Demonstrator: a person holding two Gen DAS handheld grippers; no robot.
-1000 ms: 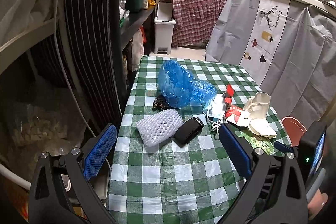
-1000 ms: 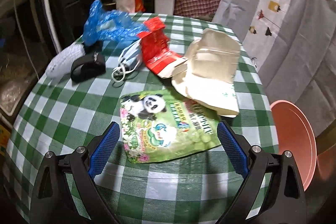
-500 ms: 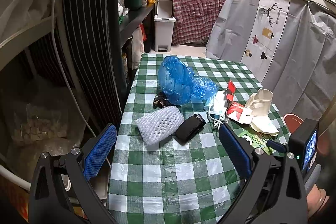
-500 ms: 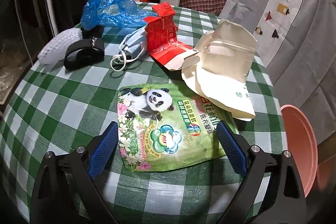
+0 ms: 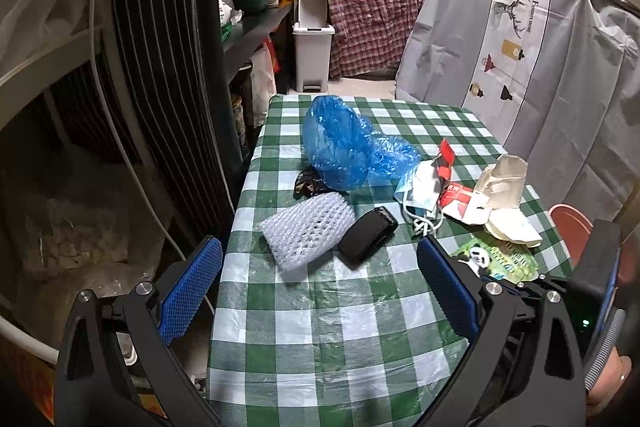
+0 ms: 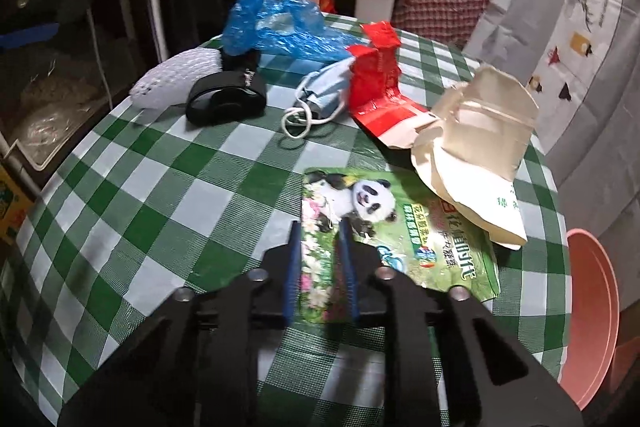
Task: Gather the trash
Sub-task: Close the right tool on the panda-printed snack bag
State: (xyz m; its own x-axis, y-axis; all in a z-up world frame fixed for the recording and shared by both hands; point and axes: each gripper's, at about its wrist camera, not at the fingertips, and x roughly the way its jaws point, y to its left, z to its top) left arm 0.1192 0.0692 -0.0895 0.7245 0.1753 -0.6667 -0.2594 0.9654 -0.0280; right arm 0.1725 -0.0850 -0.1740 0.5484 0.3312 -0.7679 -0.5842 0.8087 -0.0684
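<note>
My right gripper is low over the green checked table, its jaws closing on the left edge of a green panda pouch, which lies between the blue pads. The pouch also shows in the left wrist view. My left gripper hangs open above the table's near part, holding nothing. Ahead of it lie a white foam net, a black band, a blue plastic bag, a face mask, a red carton and a white paper bag.
A pink basin stands off the table's right edge. A white pedal bin stands on the floor beyond the far end. Dark shelving runs along the left side, and a grey curtain hangs on the right.
The right gripper's jaws went from wide apart to nearly together around the pouch's left edge, and the gripper came lower and closer to it. The left gripper kept its place.
</note>
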